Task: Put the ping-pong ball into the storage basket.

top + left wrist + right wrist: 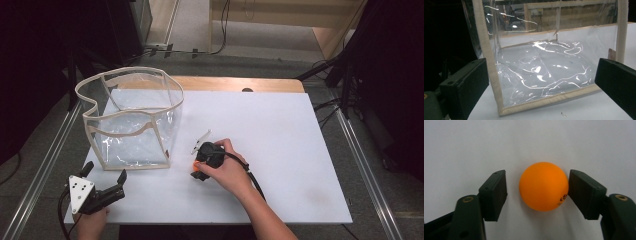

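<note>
An orange ball (pixel 194 164) (pixel 543 186) lies on the white tabletop (pixel 285 145) near the middle front. My right gripper (pixel 198 169) (pixel 537 185) points down over it and is open. One jaw touches the ball's side; the other stands a small gap off it. A clear plastic bag with beige trim (pixel 130 120) (pixel 536 50) stands open-topped at the left of the table. My left gripper (pixel 106 172) (pixel 541 75) is open at the front left corner. It faces the bag's near corner with nothing between its jaws.
A strip of wooden table (pixel 240 83) shows behind the white top. Metal rails (pixel 45 160) run along both sides. Cables and dark stands (pixel 350 75) lie beyond the right rail. Open white surface spreads to the right of the ball.
</note>
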The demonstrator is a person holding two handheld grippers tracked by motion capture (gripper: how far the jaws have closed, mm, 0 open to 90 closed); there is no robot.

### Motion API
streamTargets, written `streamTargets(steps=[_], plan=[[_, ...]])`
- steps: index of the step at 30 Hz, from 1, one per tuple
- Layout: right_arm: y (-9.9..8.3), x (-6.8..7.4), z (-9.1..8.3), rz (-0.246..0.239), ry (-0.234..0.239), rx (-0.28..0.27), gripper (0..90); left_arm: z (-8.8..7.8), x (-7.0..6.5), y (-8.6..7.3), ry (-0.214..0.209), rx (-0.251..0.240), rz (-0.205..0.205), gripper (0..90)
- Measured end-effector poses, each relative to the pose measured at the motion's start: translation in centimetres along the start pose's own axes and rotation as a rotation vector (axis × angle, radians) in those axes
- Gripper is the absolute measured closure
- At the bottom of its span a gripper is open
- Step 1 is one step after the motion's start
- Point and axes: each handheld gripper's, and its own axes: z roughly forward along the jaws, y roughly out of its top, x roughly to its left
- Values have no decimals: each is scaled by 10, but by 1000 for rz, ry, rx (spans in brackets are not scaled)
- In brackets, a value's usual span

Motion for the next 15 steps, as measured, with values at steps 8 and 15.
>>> streamTargets(steps=[8,15], plan=[[0,-1,0,10,-19,16,458,0,1,0,-3,2,-2,0],[0,-2,-1,2,-20,13,483,0,0,0,0,2,-1,0]])
